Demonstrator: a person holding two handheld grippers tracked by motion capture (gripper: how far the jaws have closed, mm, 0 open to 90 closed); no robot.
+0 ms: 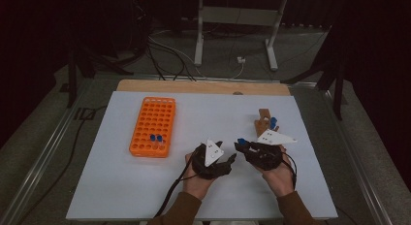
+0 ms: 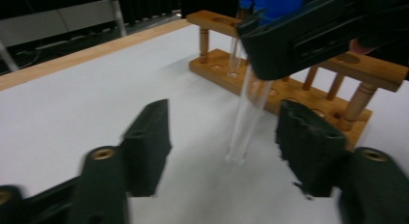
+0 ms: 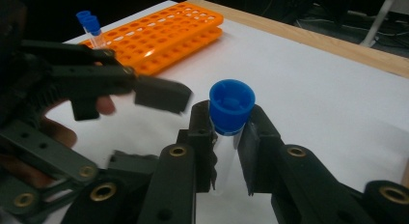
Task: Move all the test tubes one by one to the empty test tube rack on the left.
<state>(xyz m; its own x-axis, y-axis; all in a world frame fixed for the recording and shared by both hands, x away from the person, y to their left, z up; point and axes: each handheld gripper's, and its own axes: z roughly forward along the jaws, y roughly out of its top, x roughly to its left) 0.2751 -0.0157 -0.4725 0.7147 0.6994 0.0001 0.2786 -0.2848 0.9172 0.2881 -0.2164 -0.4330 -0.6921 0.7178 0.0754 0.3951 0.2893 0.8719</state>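
Observation:
My right gripper [image 3: 226, 137] is shut on a clear test tube with a blue cap [image 3: 231, 104], gripped just under the cap and held upright. In the left gripper view the tube [image 2: 246, 120] hangs down from the right gripper [image 2: 308, 35] to just above the white table. My left gripper [image 2: 226, 147] is open, one jaw on each side of the tube's lower end, neither pad touching it. In the high view both grippers meet at the table's front middle, the left [image 1: 231, 162] and the right [image 1: 241, 145].
A wooden tube rack [image 1: 264, 120] [image 2: 289, 96] stands just behind the grippers, with one blue-capped tube in it. An orange rack [image 1: 152, 125] [image 3: 164, 35] sits at the left holding two blue-capped tubes [image 1: 156, 138]. The white table surface [image 1: 121, 186] ends at a wooden back edge.

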